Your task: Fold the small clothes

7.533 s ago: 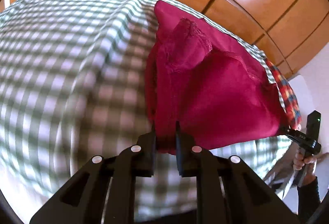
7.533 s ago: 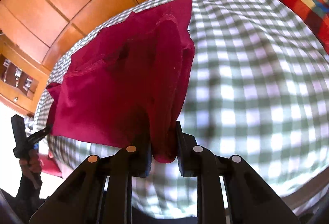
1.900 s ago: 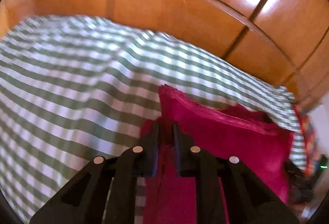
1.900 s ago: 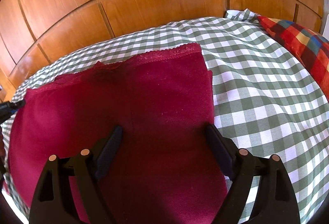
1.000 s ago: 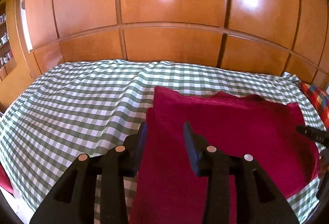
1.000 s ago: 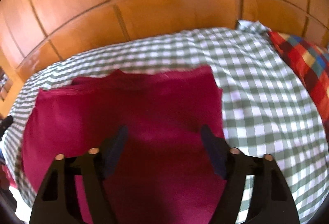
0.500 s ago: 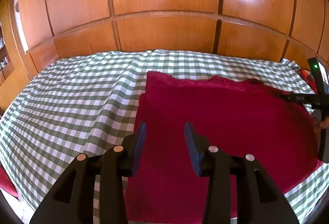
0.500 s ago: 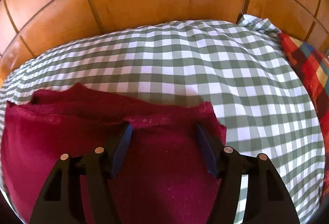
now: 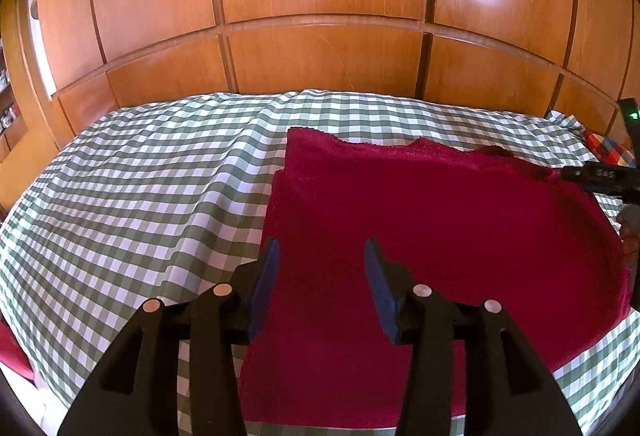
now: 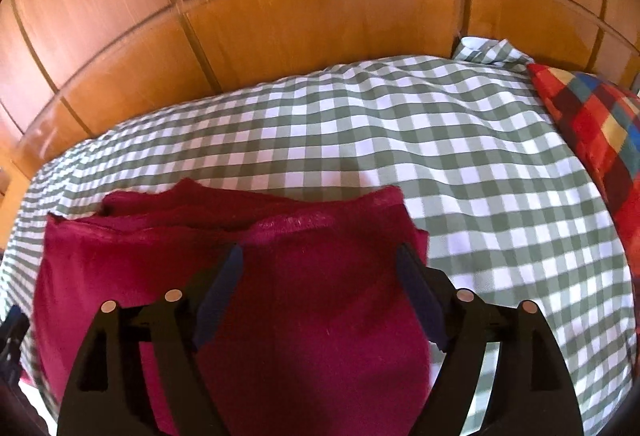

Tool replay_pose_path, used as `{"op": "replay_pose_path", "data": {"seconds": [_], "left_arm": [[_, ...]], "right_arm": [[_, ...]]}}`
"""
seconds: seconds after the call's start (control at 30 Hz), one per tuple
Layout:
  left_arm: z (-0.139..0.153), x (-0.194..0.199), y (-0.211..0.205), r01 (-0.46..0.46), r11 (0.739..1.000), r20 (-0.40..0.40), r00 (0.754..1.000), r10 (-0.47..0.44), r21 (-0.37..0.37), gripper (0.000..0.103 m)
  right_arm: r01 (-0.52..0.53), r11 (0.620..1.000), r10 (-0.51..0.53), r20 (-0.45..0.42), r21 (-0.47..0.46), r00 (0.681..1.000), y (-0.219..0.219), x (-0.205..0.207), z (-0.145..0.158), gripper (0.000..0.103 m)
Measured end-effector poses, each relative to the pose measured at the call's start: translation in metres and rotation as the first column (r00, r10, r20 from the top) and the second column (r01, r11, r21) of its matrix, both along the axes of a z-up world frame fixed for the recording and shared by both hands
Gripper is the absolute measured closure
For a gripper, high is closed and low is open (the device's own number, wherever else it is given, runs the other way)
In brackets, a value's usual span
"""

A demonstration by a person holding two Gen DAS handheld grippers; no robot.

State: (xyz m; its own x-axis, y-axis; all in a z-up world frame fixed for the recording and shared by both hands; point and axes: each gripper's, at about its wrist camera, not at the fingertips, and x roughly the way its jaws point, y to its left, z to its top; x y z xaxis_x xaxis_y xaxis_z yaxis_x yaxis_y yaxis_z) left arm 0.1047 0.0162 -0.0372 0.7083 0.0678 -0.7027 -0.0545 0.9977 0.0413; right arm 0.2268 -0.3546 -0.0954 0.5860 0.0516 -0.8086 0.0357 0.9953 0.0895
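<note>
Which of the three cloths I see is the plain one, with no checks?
The crimson garment, lying folded on the green-checked bedspread. The multicoloured pillow at the right is checked too.

Left wrist view: right gripper (image 9: pixel 600 178) enters at 3 o'clock, cut by the frame edge; jaw state hidden. Red garment (image 9: pixel 440 236) is cropped at 6 o'clock behind the gripper body. Plaid cushion (image 9: pixel 608 148) barely shows at 2 o'clock. Right wrist view: the garment's near half is motion-blurred; a dark object (image 10: pixel 12 340) at 8 o'clock is unidentifiable.
</note>
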Motion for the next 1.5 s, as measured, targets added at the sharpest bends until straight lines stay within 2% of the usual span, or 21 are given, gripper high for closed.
{"op": "replay_pose_path", "data": {"seconds": [0.1,0.17,0.23,0.33,0.43,0.5,0.57,0.6,0.67,0.87,0.97,1.23,1.5], "left_arm": [[0.001,-0.003,0.0,-0.001,1.0,0.004,1.0,0.001,-0.002,0.057],[0.002,-0.006,0.0,0.0,1.0,0.01,1.0,0.0,-0.002,0.056],[-0.001,-0.008,0.001,-0.003,1.0,0.004,1.0,0.003,0.001,0.056],[-0.014,-0.005,0.002,-0.007,1.0,-0.041,0.999,0.008,0.016,0.056],[-0.031,-0.002,0.006,-0.027,0.999,-0.107,0.994,0.031,0.039,0.055],[-0.03,-0.008,0.008,-0.032,0.999,-0.095,0.995,0.035,0.037,0.055],[-0.025,-0.015,0.008,-0.027,0.999,-0.074,0.997,0.029,0.033,0.056],[-0.022,-0.018,0.008,-0.024,0.999,-0.066,0.997,0.026,0.033,0.056],[-0.016,-0.024,0.007,-0.024,0.999,-0.047,0.999,0.025,0.032,0.056],[-0.001,-0.038,0.005,-0.019,1.0,-0.013,1.0,0.019,-0.008,0.056],[0.001,-0.043,0.002,-0.014,1.0,-0.011,1.0,0.014,-0.017,0.056],[0.004,-0.048,-0.01,0.014,1.0,-0.009,1.0,-0.014,-0.02,0.056],[0.006,-0.047,-0.03,0.064,0.998,-0.014,0.998,-0.065,-0.006,0.054]], "right_arm": [[0.003,1.0,-0.003,0.008,-0.007,1.0,-0.006,-0.018,0.001,0.03],[-0.006,1.0,0.006,-0.006,-0.004,1.0,-0.009,-0.028,-0.002,0.05],[-0.001,0.999,0.0,-0.028,-0.044,1.0,-0.008,-0.03,-0.01,0.062],[0.021,0.998,-0.023,-0.048,-0.051,0.999,-0.009,-0.028,-0.025,0.062],[0.052,0.998,-0.053,-0.038,-0.028,0.998,-0.01,-0.029,-0.024,0.06],[0.048,0.998,-0.049,-0.032,-0.027,0.998,-0.009,-0.032,-0.02,0.059],[0.042,0.999,-0.042,-0.024,0.007,0.999,-0.012,-0.038,-0.015,0.045],[0.044,0.999,-0.044,-0.012,0.014,0.999,-0.013,-0.043,-0.011,0.041],[0.067,0.998,-0.068,0.009,0.006,0.998,-0.016,-0.053,-0.006,0.025],[0.084,0.994,-0.084,-0.002,0.073,0.996,-0.036,-0.083,-0.006,0.025],[0.05,0.987,-0.048,-0.015,0.154,0.999,-0.043,-0.105,-0.009,0.025],[0.023,0.967,-0.011,-0.049,0.254,0.999,-0.049,-0.144,-0.025,0.025],[0.04,0.922,-0.019,-0.057,0.385,0.998,-0.065,-0.163,-0.037,0.025]]}}
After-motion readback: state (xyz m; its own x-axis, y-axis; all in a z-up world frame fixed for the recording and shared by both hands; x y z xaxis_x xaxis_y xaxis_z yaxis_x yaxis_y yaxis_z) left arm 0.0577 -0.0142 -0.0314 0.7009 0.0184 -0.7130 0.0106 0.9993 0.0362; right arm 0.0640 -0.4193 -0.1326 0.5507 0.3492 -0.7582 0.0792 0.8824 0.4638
